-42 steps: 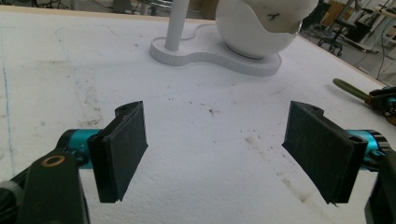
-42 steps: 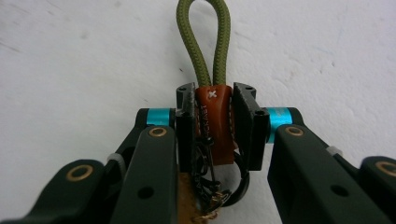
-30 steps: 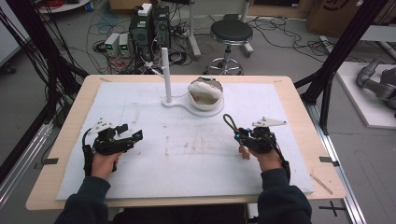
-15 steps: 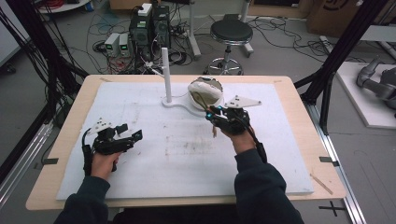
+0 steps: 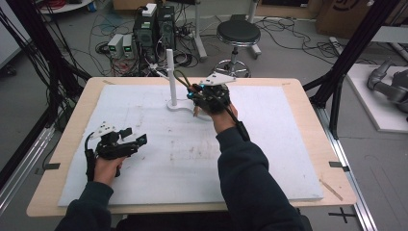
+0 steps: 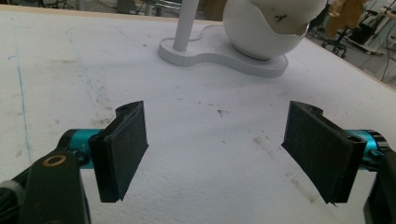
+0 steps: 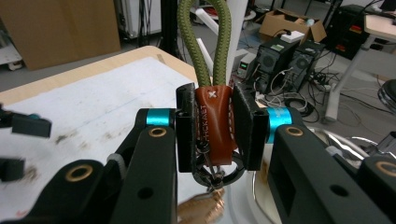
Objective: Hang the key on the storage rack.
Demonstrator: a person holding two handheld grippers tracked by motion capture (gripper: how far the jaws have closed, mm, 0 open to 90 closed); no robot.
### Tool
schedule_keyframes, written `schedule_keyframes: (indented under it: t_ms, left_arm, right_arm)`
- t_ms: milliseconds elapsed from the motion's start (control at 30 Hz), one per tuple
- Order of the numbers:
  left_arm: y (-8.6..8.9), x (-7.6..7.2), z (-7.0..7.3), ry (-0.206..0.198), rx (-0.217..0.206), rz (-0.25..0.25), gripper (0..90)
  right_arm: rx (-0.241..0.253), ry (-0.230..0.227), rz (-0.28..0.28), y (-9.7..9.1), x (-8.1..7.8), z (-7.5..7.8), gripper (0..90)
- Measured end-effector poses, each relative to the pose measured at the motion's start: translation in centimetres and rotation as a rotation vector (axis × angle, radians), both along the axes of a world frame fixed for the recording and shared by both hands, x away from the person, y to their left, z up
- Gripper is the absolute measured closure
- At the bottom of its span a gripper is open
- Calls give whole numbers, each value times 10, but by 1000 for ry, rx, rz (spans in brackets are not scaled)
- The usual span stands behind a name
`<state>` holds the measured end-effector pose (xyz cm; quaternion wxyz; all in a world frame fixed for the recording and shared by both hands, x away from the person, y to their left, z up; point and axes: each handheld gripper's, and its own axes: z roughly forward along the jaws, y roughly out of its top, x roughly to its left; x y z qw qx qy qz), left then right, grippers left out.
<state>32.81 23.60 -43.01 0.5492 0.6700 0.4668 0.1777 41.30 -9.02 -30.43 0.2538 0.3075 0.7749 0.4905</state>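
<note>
A key strap with an olive rope loop [image 7: 201,42], a brown leather tab [image 7: 213,126] and a metal ring [image 7: 224,173] sits between the pads of my right gripper [image 7: 213,121], which is shut on the tab. In the high view my right gripper [image 5: 195,92] hovers at the far middle of the table, with the rope loop [image 5: 180,78] reaching toward the white post [image 5: 170,72] of a stand. My left gripper [image 5: 135,136] rests open at the near left, its jaws [image 6: 215,144] wide apart over bare mat. The stand's base [image 6: 219,51] carries a white dome [image 6: 266,23].
A white foam mat [image 5: 269,144] covers the wooden table [image 5: 332,144]. Behind the far edge stand computer boxes [image 5: 154,29] and a stool [image 5: 238,33] on the floor, amid cables. Black frame legs [image 5: 346,67] rise at both sides.
My right hand has travelled from the table's right side up and leftward to the stand, carrying the key strap. The left hand has stayed put.
</note>
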Motion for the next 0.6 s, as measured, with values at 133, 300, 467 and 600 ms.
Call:
schedule_keyframes:
  t_ms: [133,300,467,600]
  left_arm:
    - [0,0,0,1,-6,-3,215]
    - [1,0,0,-2,-8,-6,215]
    - [2,0,0,-1,-10,-5,215]
    - [2,0,0,1,-12,-3,215]
  right_arm:
    - [-24,-22,-10,14,8,4,729]
    - [-57,-31,-35,27,17,3,728]
    - [-82,-25,-40,38,26,1,728]
    - [-131,-7,-55,47,33,-7,728]
